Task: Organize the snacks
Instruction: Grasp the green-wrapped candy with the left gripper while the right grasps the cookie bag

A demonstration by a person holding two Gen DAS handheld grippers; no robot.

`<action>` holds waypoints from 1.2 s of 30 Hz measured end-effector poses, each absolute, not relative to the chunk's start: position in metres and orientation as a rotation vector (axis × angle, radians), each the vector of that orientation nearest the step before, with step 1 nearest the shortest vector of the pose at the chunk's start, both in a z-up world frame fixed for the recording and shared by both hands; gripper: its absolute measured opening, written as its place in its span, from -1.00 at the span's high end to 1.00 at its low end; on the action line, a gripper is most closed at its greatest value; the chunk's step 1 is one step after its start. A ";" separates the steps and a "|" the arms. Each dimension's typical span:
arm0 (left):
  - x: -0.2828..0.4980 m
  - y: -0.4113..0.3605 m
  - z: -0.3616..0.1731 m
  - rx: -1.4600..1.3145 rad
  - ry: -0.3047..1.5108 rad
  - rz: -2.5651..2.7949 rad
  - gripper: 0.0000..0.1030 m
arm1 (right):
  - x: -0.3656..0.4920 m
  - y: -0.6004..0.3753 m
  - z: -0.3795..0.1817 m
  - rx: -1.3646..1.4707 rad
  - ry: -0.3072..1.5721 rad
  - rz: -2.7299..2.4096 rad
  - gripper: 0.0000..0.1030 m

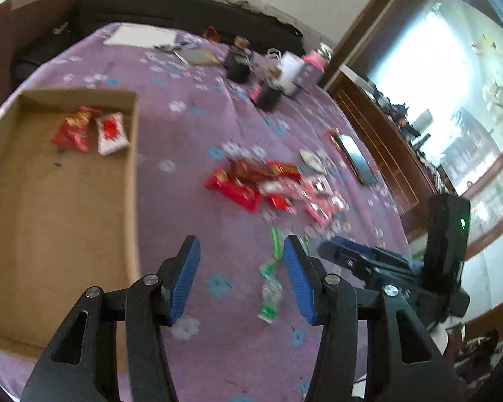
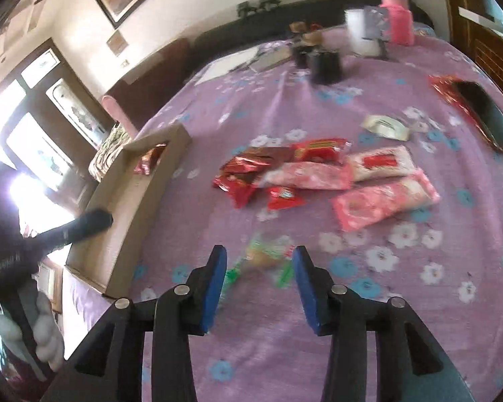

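The left black gripper with blue pads (image 1: 241, 279) sits low in the frame, jaws wide apart. The right black gripper with blue pads (image 2: 260, 288) matches it, empty too.

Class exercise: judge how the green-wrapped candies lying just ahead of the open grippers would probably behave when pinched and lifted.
The green-wrapped candies look small, so probably light. Their wrappers appear thin and crinkly, likely crushing or slipping between the left gripper pads. They lie loose on soft cloth, so a nudge may scatter them.

Black hand-held gripper (image 1: 241, 268) frames w/ silver screws, ribbed blue pads (image 1: 184, 281).
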State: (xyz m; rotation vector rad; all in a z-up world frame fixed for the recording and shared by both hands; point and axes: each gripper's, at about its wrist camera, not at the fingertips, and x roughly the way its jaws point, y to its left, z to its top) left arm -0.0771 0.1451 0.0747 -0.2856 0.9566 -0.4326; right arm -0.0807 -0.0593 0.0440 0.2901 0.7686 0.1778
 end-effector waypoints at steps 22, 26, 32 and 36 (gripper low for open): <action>-0.108 0.078 0.032 0.053 0.983 -0.473 0.02 | -0.054 -0.042 0.012 0.058 0.790 0.164 0.38; -0.103 0.066 0.022 0.088 0.994 -0.480 0.02 | -0.062 -0.061 0.010 0.109 0.800 0.149 0.38; -0.097 0.055 0.016 0.105 0.991 -0.473 0.03 | -0.070 -0.075 0.009 0.153 0.798 0.145 0.43; -0.096 0.053 0.015 0.141 0.969 -0.434 0.63 | -0.069 -0.071 0.009 0.132 0.795 0.138 0.35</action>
